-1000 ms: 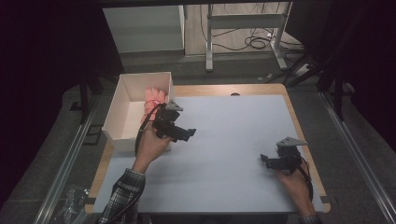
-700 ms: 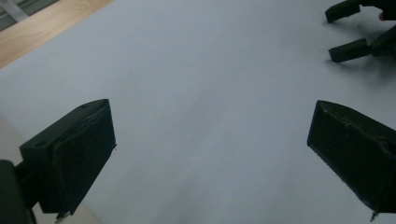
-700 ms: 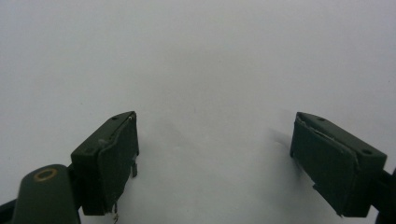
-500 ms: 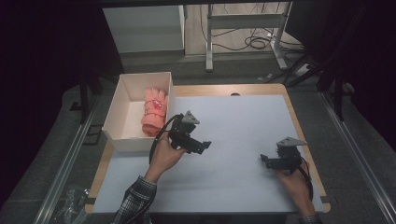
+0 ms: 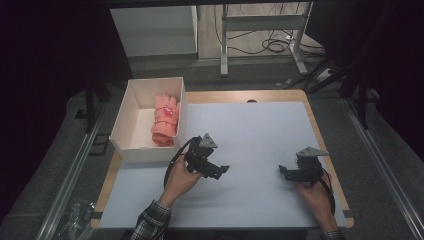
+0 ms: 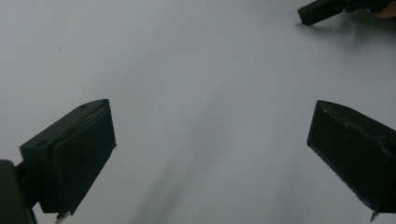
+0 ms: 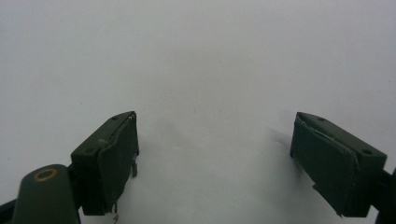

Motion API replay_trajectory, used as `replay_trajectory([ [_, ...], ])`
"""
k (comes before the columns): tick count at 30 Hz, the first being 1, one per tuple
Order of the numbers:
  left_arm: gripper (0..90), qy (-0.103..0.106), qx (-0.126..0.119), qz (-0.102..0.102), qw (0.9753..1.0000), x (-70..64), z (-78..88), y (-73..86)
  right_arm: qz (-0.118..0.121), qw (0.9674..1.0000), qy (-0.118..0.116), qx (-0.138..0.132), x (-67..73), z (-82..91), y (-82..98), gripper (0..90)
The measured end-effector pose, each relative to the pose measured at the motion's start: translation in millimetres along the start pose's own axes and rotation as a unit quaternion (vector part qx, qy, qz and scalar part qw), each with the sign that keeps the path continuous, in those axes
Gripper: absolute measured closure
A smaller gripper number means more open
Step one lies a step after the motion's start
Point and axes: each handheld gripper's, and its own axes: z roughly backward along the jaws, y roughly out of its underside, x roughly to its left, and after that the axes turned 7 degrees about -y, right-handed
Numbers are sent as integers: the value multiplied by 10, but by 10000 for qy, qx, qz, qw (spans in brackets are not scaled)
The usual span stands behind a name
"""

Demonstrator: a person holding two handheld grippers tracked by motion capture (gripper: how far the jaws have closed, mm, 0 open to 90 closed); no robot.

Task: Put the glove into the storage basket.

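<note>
Pink glove [image 5: 166, 120]: lies rolled inside the white box [image 5: 131, 145], against its right wall, reaching from the far end toward the near end; nothing touches it.
White box: open-topped, sits at the left edge of the bench [image 5: 260, 130], partly overhanging the wooden border; its near wall is just beside the left claw.
Left claw [image 5: 223, 171]: held in the person's left hand [image 5: 181, 179] over the pale bench surface, near the box's near right corner, pointing toward the right claw; the left gripper view shows its jaws spread wide apart with bare bench between them.
Right claw [image 5: 283, 171]: held in the right hand [image 5: 314, 189] near the right side of the bench, pointing left; its jaws stand wide apart in the right gripper view, nothing between them.
Claws together: well apart, facing each other across bare bench; the tip of the right claw shows at the top right of the left gripper view.
Sleeve [image 5: 151, 222]: plaid, on the left forearm at the near bench edge.
Cables [image 5: 272, 46]: coiled on the floor beyond the bench.
</note>
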Motion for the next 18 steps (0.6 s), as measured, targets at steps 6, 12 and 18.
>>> replay_trajectory([
  [6,14,46,-29,27,10000,-19,-36,195,3,10000,1,0,0,0,0,156],
  [12,14,20,3,82,10000,-17,-66,375,1,10000,2,-1,0,0,0,156],
  [18,14,-44,87,138,9999,-4,-109,558,2,10000,1,-2,0,-1,0,156],
])
